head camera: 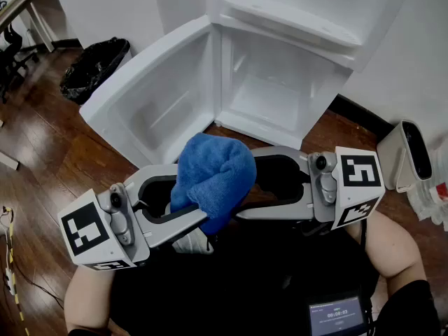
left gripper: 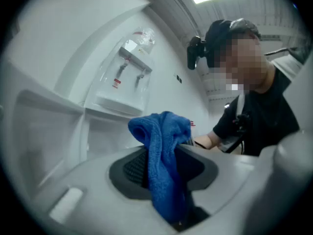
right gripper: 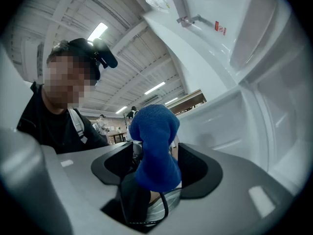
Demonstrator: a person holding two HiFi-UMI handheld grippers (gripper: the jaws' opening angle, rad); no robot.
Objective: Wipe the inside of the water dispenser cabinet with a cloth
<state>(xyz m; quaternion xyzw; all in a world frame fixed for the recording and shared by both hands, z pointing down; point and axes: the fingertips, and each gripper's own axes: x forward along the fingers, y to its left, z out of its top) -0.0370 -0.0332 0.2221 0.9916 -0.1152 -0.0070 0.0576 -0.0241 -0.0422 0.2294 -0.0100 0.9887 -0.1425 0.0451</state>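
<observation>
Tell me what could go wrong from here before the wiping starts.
1. The left claw pinches only a fold of the blue cloth; rubbing the cabinet wall may pull it free.
2. The right claw stands open around the same cloth, so letting go left before it closes would likely drop it on the floor.

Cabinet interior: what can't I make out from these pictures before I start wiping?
Cabinet ceiling: head view, hidden by the steep downward angle.
Any dirt inside: all views, too small or washed out.
Door lower corner: head view, behind the cloth.
</observation>
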